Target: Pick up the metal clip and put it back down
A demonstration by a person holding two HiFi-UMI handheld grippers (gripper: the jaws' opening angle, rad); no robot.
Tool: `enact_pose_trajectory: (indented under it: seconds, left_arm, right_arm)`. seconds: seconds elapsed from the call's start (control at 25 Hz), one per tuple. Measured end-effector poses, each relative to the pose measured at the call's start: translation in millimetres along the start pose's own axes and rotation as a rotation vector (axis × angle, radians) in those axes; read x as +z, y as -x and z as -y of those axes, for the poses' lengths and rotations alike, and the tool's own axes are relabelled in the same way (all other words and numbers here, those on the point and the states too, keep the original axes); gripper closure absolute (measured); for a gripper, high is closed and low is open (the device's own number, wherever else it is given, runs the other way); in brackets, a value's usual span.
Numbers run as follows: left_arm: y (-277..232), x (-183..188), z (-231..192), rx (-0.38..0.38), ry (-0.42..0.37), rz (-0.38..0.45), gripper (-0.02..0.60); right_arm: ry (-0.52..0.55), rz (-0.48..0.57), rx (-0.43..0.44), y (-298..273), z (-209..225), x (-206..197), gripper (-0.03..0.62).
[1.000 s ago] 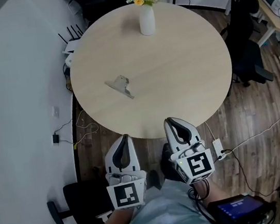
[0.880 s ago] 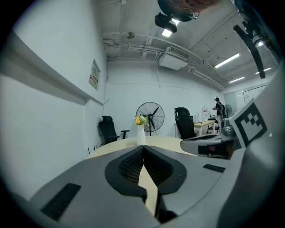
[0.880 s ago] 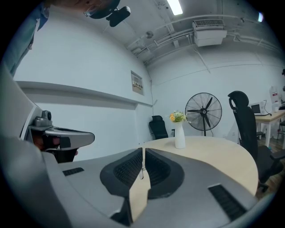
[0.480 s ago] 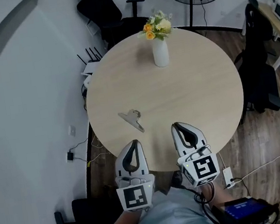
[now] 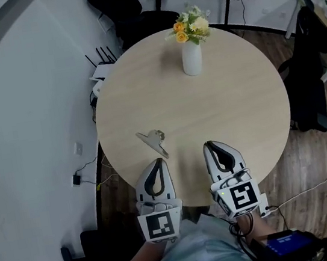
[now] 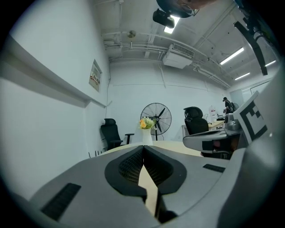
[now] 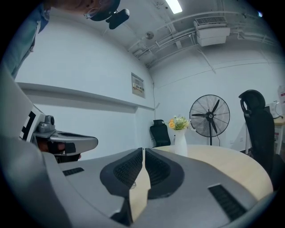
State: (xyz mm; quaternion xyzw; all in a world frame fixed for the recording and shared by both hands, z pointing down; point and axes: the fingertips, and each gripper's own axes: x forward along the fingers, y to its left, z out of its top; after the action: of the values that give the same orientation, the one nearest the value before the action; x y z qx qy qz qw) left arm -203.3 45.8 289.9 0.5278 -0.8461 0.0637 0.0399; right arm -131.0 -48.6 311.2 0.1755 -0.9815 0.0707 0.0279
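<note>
Head view — metal clip (image 5: 152,140) on table (image 5: 221,112); left claw (image 5: 156,163) and right claw (image 5: 209,145) pressed together, empty.

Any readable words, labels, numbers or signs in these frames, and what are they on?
No text can be read.
Framed white wall notice: print too small to read.
Black-and-white square markers on the two cubes: patterns, no letters.
Dark tablet screen: blurred.
</note>
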Motion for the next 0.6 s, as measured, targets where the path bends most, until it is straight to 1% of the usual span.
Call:
enact_pose_trajectory:
  seconds: [0.2, 0.52, 0.6]
  left_arm:
    - [-41, -39, -19, -0.008, 0.045, -0.067, 0.563]
    - [-112, -110, -47, 0.006, 0.089, -0.184, 0.561]
    - [-128, -135, -51, 0.010, 0.097, -0.219, 0.547]
  right_arm:
    - [-0.008, -0.107, -0.011, -31, 11, -35, 0.545]
    - [-0.073, -0.224, -0.032, -77, 28, -97, 0.545]
    - [-0.093, -0.246, -0.038, -87, 33, -114, 0.545]
